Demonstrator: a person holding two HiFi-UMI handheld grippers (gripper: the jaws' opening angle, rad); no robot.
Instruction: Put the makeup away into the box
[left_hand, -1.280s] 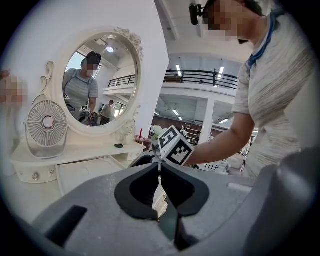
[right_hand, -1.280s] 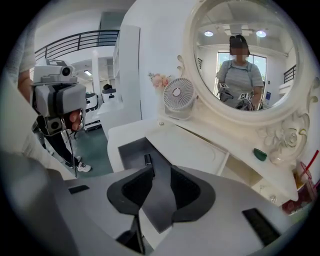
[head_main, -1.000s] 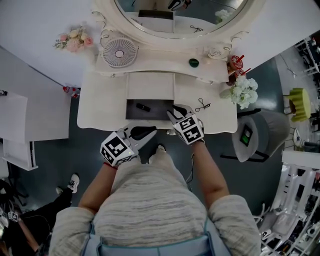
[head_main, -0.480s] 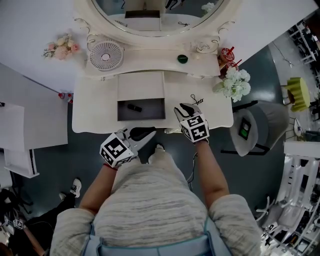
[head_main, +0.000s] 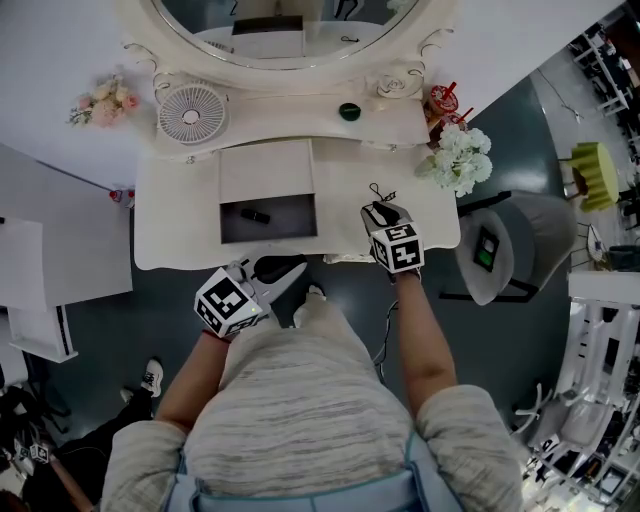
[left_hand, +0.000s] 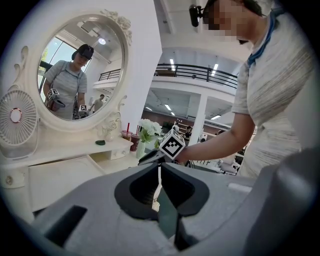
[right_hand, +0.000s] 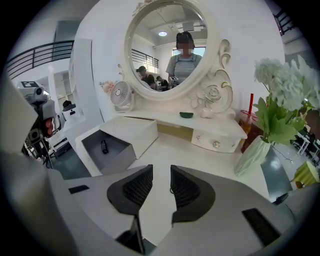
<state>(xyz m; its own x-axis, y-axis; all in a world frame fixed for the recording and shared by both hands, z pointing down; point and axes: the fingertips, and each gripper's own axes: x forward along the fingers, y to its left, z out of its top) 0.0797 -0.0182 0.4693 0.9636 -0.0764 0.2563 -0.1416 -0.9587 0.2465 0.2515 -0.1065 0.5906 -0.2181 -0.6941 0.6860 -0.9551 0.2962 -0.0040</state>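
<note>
The white box (head_main: 265, 172) stands on the dressing table with its dark drawer pulled open; a small black makeup stick (head_main: 256, 215) lies inside, and the right gripper view also shows the stick (right_hand: 104, 146) in the box (right_hand: 131, 131). A black eyelash curler (head_main: 380, 192) lies on the tabletop right of the box. My right gripper (head_main: 380, 212) hovers just short of the curler, jaws open with nothing between them (right_hand: 161, 170); a bit of dark loop shows in the gap. My left gripper (head_main: 290, 272) hangs off the table's front edge, jaws shut and empty (left_hand: 160, 167).
A round fan (head_main: 191, 113), an oval mirror (head_main: 290, 25) and a small green dish (head_main: 349, 111) sit on the raised back shelf. White flowers in a vase (head_main: 455, 160) and red-strawed cups (head_main: 440, 100) crowd the right corner. A grey stool (head_main: 500, 260) stands beside the table.
My right gripper has moved right, from the front of the open drawer to the tabletop by the curler. The left gripper has drifted only slightly below the table edge.
</note>
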